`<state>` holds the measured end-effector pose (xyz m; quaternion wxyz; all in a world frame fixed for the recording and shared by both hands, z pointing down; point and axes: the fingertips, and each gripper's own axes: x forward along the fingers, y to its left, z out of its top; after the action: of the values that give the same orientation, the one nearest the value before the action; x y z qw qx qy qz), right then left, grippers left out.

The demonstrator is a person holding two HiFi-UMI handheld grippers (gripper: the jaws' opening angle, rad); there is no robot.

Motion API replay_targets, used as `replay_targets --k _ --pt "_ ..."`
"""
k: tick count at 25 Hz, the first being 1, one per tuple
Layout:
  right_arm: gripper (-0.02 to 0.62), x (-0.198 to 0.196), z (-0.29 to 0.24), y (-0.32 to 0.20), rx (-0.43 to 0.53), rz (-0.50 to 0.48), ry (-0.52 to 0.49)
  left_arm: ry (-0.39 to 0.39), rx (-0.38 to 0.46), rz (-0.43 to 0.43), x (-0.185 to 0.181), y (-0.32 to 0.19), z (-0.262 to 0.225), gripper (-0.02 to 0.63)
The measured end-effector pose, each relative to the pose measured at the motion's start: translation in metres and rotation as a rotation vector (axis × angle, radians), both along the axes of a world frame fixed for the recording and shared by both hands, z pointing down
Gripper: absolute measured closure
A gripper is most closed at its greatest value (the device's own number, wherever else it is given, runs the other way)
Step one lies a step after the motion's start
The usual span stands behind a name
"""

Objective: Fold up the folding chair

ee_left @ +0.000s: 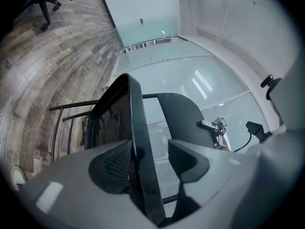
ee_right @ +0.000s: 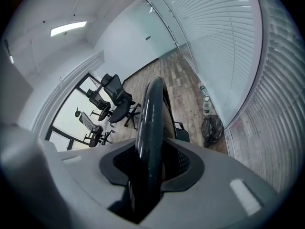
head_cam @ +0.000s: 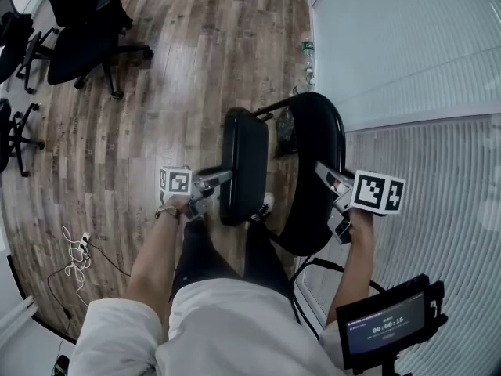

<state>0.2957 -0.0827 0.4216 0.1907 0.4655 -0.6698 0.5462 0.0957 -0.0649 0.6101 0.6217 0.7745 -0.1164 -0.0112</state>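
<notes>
- The chair's (head_cam: 244,131) legs are hidden from you under its two black panels; only a thin frame bar (head_cam: 270,106) shows at the far end.
- Your own legs and shirt cut off the chair's near end in the head view.
- A dark bag (ee_right: 212,130) sits behind the chair and is hard to make out.
- The chair stands on the wood floor (head_cam: 180,69) at its right edge, just beside the glass wall (head_cam: 407,45).
- Both panels stand on edge, side by side and close to parallel, with their long axes running away from you along the wall.
- Your left tongs (ee_left: 145,151) are apart around the rim of the square panel (ee_left: 112,123). The rim lies against one pad, with a gap at the other.
- Your right tongs (ee_right: 150,161) are clamped on the rim of the round panel (head_cam: 317,143).
</notes>
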Motion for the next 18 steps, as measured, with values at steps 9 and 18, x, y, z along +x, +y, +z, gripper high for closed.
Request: replay_targets --k 9,18 --pt "0.494 -0.006 -0.002 -0.005 0.002 0.006 0.002 0.025 0.006 0.037 0.023 0.000 -0.006 0.388" --pt "0.495 0.000 0.000 -0.003 0.001 0.007 0.019 0.005 0.028 0.080 0.041 0.002 -0.005 0.392"
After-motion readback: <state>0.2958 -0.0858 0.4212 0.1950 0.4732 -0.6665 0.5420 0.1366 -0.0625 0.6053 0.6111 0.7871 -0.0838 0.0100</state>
